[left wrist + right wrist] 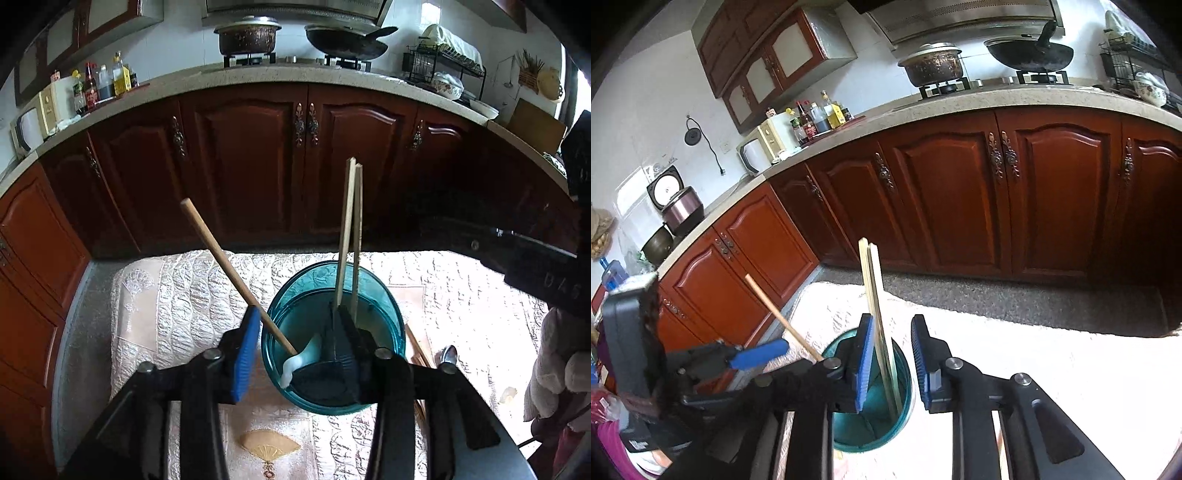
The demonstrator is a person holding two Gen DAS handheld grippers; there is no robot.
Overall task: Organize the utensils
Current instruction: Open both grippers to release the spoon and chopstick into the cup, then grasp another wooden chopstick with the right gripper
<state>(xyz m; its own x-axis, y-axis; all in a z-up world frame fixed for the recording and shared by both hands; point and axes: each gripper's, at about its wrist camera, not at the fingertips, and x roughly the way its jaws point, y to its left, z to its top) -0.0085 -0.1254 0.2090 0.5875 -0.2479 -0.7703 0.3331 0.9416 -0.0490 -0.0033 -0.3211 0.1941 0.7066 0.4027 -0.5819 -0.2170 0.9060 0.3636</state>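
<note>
Kitchen, quilted cream cloth on surface [177,295]; translucent teal plastic cup [388,295] mid-surface holds upright bamboo chopsticks [877,314] between parted right tongs [892,358], leaning wooden-handled spoon [221,258] beside part-open left tongs [295,325].

Glossy translucent cup [332,291] (likely plastic), wooden chopsticks [349,236], quilted cloth [177,295]

Both wrist views look steeply down, close over the shared teal cup [332,332] [871,406], facing the cabinets [258,155].
</note>
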